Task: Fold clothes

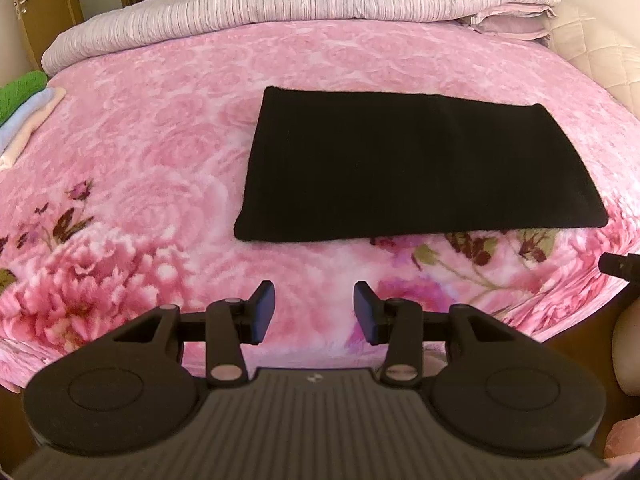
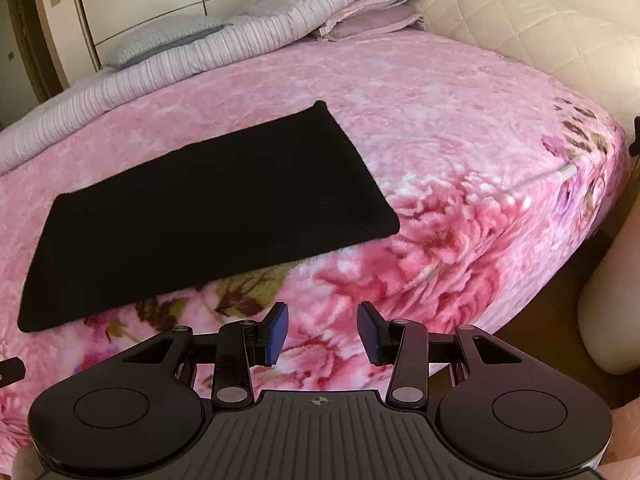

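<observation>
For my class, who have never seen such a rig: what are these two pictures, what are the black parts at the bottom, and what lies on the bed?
A person holds a two-finger tool in each hand, each with a camera looking along its fingers. One picture shows the left tool, the other the right tool. Both are open and hold nothing. On the pink blanket lies a black cloth, folded flat into a rectangle. Other folded clothes are stacked at the far left edge.

Pink floral bed point(image 1: 160, 140), wood door point(image 1: 24, 4) bkgd
</observation>
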Available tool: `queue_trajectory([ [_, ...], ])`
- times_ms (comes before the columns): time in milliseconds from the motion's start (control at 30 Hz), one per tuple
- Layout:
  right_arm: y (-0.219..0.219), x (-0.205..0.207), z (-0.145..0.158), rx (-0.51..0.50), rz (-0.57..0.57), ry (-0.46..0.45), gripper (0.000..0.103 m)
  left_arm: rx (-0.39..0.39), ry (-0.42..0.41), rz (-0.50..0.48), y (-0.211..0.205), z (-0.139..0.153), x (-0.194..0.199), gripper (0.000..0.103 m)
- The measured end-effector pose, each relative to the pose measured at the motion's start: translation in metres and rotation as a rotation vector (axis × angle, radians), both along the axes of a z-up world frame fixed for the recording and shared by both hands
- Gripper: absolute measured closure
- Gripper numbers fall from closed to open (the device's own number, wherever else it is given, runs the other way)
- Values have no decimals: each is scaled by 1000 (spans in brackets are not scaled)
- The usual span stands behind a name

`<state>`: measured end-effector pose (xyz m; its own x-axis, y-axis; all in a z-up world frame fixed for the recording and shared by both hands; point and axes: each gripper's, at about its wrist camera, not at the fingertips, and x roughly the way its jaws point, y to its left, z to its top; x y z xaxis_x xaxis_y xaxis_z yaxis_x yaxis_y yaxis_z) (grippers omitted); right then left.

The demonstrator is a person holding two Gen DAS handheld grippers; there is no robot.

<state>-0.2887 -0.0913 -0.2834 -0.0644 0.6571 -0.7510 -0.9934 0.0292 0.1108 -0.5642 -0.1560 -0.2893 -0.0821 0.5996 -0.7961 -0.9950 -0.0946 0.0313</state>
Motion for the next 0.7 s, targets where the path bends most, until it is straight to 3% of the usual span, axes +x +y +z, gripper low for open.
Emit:
queue_trajectory([
  [533, 25, -4, -16, -32, 21, 13, 61, -42, -7, 11, 20, -17, -7, 64],
  [567, 27, -2, -17, -29, 17, 32, 61, -35, -16, 6, 22, -18, -7, 64],
  [667, 35, 19, -24, -39, -10, 217, 61, -16, -60, -18, 27, -18, -7, 64],
  [700, 37, 30, -29, -51, -41, 320, 61, -5, -77, -33, 28, -17, -7, 64],
])
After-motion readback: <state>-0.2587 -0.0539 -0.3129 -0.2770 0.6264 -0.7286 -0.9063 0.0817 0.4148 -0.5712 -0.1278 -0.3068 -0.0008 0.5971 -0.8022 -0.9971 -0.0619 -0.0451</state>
